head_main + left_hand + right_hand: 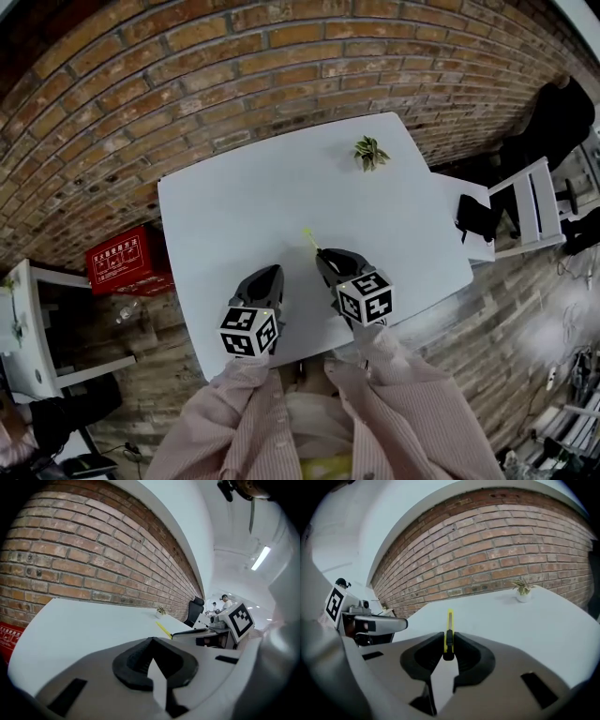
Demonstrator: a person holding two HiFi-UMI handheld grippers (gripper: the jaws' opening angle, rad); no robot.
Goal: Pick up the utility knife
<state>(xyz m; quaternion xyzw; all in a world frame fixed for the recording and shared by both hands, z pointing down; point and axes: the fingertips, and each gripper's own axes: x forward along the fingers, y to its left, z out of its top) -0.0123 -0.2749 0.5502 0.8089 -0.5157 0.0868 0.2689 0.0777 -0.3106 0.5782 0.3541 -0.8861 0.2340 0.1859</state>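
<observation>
- While both grippers sit over the near edge of the white table [234, 202], the rest of its top is bare except for a small potted plant [370, 153] at the far right.
- Brick wall [281, 66] runs along the far side; red box [125, 260] on the floor to the left, white chair [530, 202] and a black object [478, 217] off the table's right end. Nothing stands between the grippers and the plant.
- Left gripper [272, 272]: fingertips pressed together, nothing between them, just left of the right gripper [324, 254] and apart from it.
- Right gripper: dark pads [465, 654] pinch the utility knife [449, 629] at its rear end.
- Knife stands on edge in the centre of the gap, one pad on each flat side. Most of its length sticks out past the fingertips towards the far side, angled slightly left in the head view.
- Knife: slim, bright yellow body, black part at the clamped end.
- Can't tell from these views whether the front tip touches the table.
</observation>
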